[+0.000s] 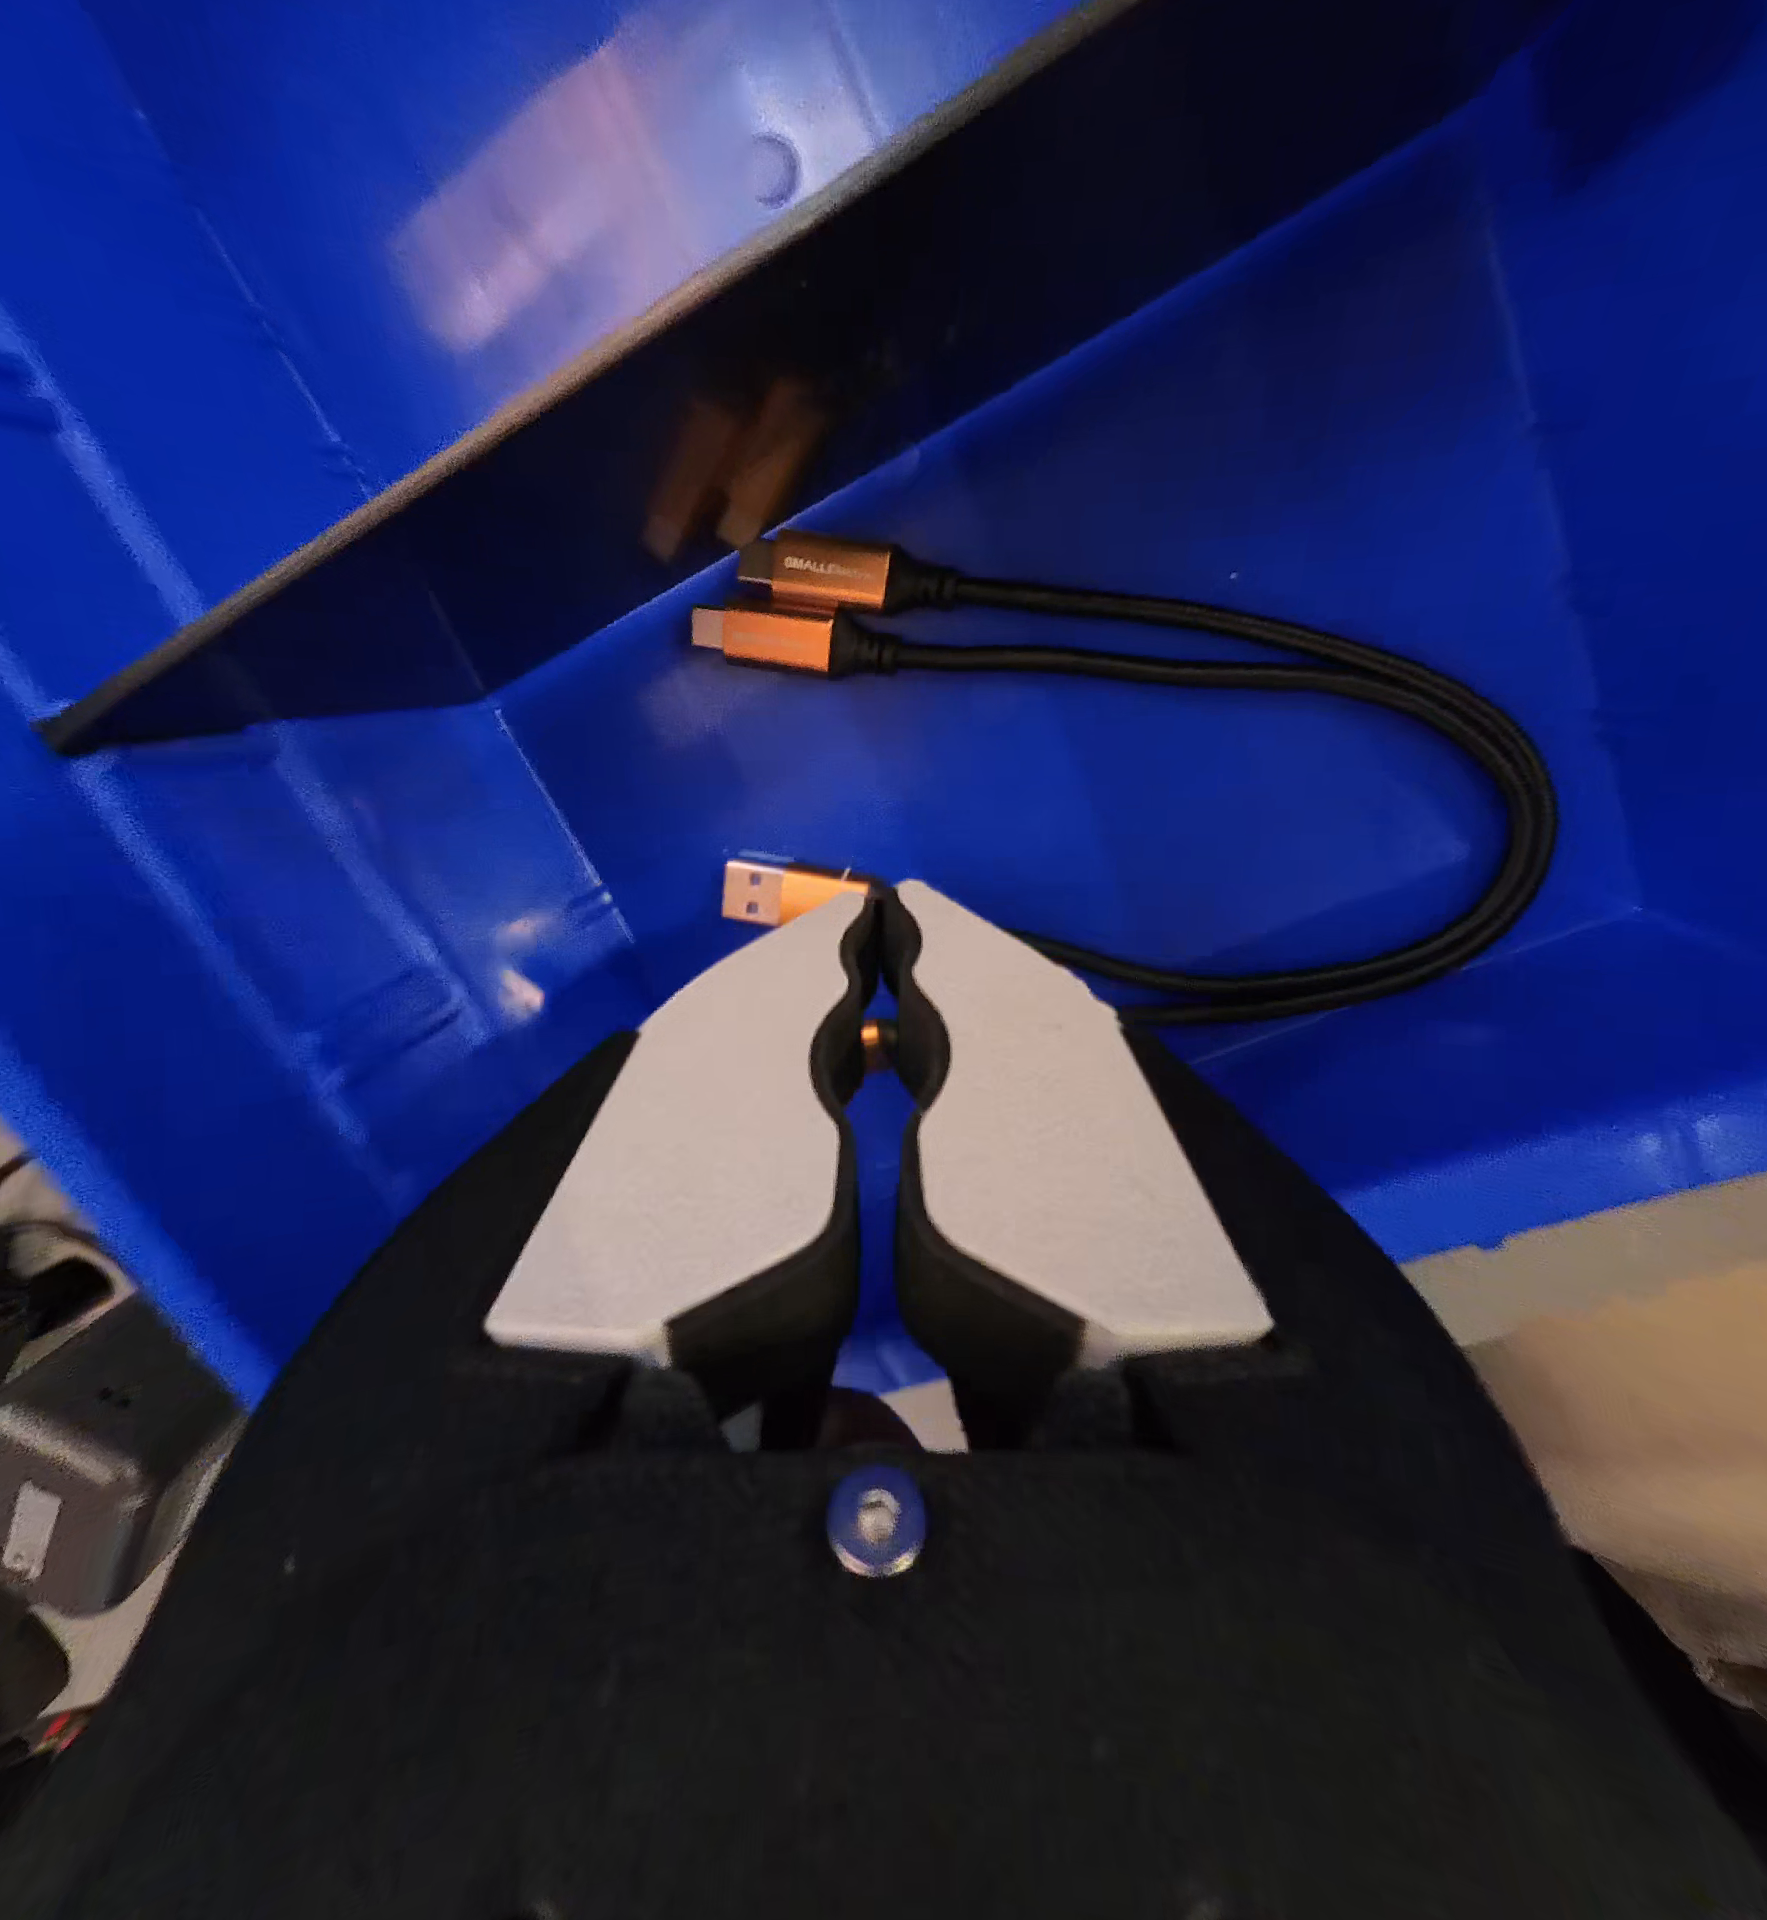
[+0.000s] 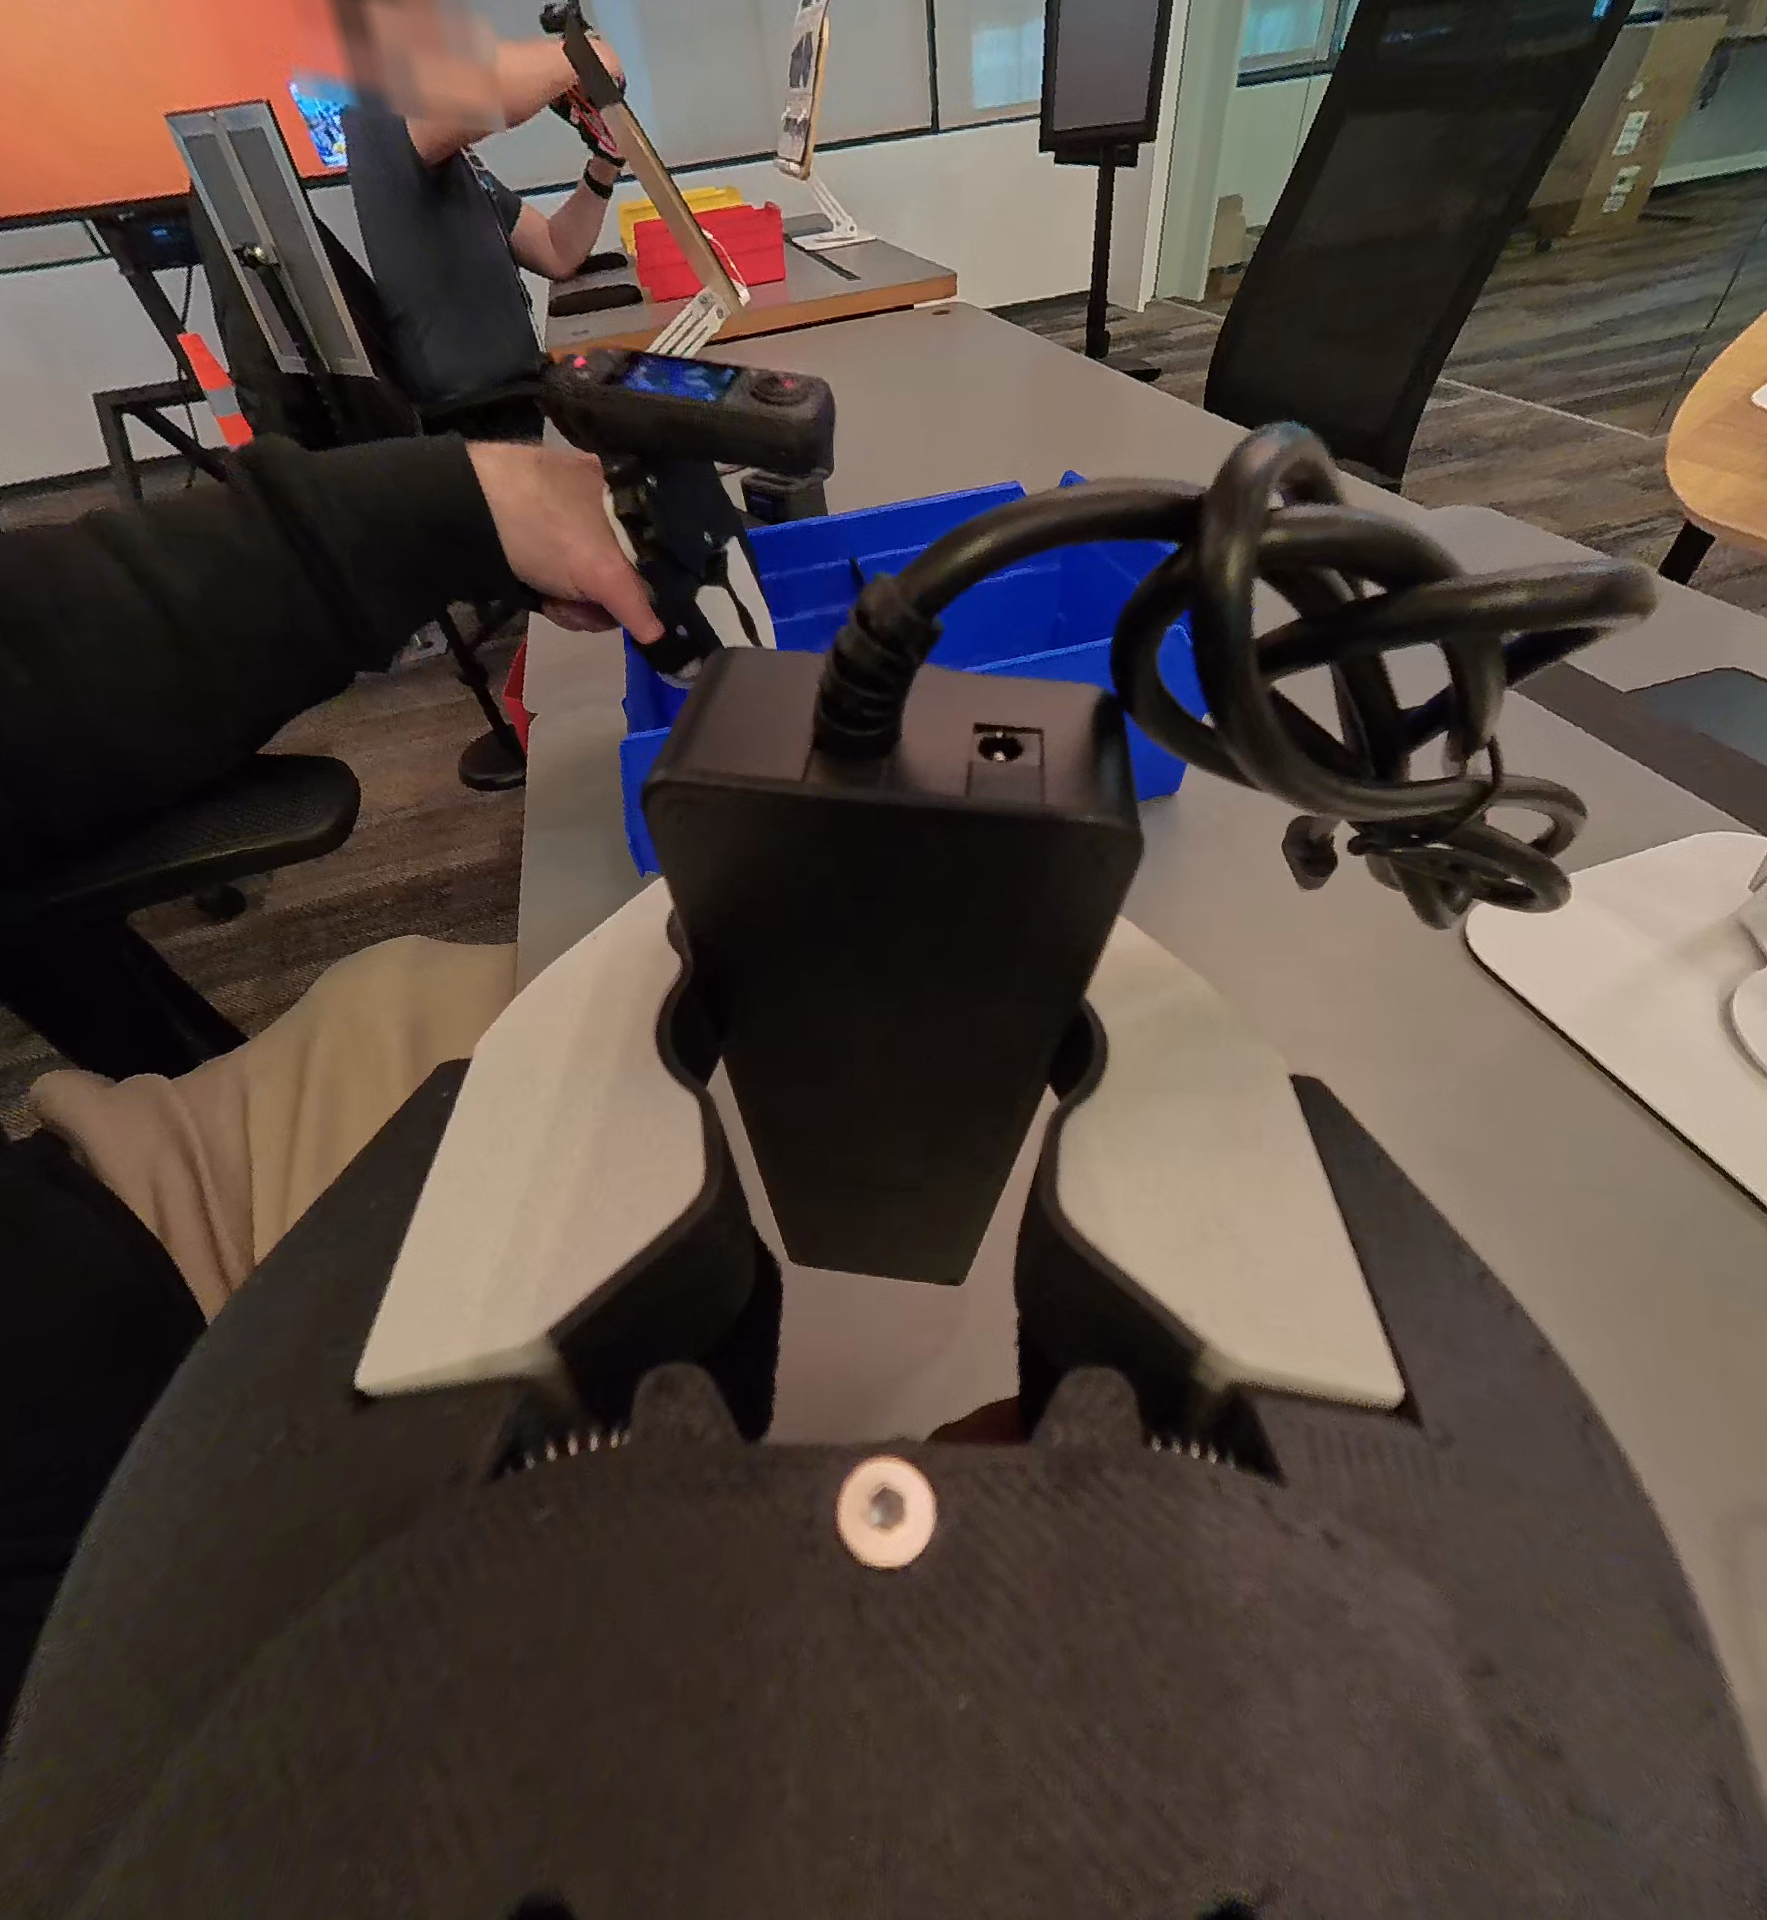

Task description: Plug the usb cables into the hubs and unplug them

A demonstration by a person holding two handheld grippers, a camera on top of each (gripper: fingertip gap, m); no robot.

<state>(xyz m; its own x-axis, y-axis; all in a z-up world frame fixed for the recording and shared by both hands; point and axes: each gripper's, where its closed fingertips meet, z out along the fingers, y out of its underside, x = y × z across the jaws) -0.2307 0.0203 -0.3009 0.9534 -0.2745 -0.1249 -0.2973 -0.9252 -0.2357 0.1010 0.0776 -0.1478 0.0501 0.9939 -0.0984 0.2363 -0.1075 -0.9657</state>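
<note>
In the left wrist view my left gripper (image 1: 879, 909) is inside a blue bin (image 1: 1222, 831) with its pads pressed together at the tips. An orange USB-A plug (image 1: 780, 891) lies on the bin floor and sticks out to the left from behind the fingertips; its rear end is hidden. Black cables (image 1: 1461, 831) loop right to two orange USB-C plugs (image 1: 806, 613). My right gripper (image 2: 884, 997) is shut on a black hub (image 2: 889, 935) and holds it above the table, with its thick black cord (image 2: 1326, 644) coiled at the right. The left gripper (image 2: 692, 623) also shows there, reaching into the bin (image 2: 962, 613).
A dark divider (image 1: 650, 416) slants across the bin. Black adapters (image 1: 48, 1475) lie outside the bin at the lower left. The grey table (image 2: 1378, 1091) carries a white stand base (image 2: 1689, 997). A person sits at a far table with red and yellow bins (image 2: 713, 239). The tips of one gripper are about 35 cm away from the tips of the other.
</note>
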